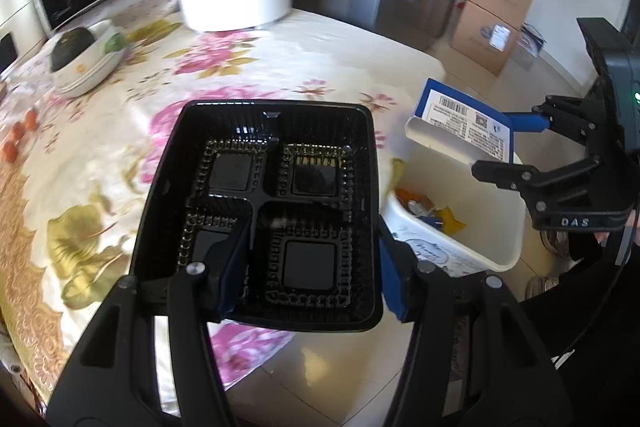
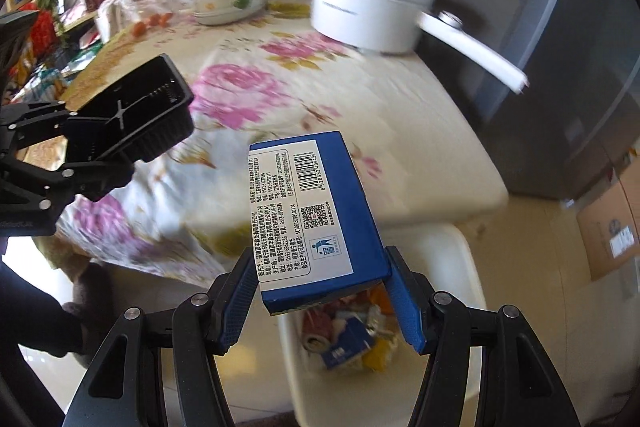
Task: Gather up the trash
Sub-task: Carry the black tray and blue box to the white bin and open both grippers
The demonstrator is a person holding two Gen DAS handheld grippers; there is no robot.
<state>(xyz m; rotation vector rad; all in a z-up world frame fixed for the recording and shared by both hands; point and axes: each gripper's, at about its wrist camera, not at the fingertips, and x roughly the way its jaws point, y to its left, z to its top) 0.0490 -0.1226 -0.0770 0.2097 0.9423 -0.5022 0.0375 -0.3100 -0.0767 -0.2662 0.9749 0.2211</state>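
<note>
- Left wrist view: the left gripper (image 1: 312,279) grasps a black plastic four-compartment food tray (image 1: 276,203), one blue pad inside the near-left compartment and the other pad against the tray's outer right wall.
- The tray hangs tilted over the near edge of a table with a floral tablecloth (image 1: 120,155), just left of a white trash bin (image 1: 452,247) standing on the tiled floor.
- Wrappers and other scraps (image 1: 428,213) lie in the bottom of the bin.
- Right wrist view: the right gripper (image 2: 326,303) is clenched on the near end of a blue carton (image 2: 320,211) with a white printed label and barcode, a pad on each side.
- The carton is held above the open bin (image 2: 468,267), slanting up and away from the jaws, beside the table's corner.
- On the table further back stand a white lidded pot (image 2: 368,15) with a long handle and stacked white dishes (image 2: 228,3).
- Cardboard boxes (image 1: 492,19) sit on the floor beyond the bin.
</note>
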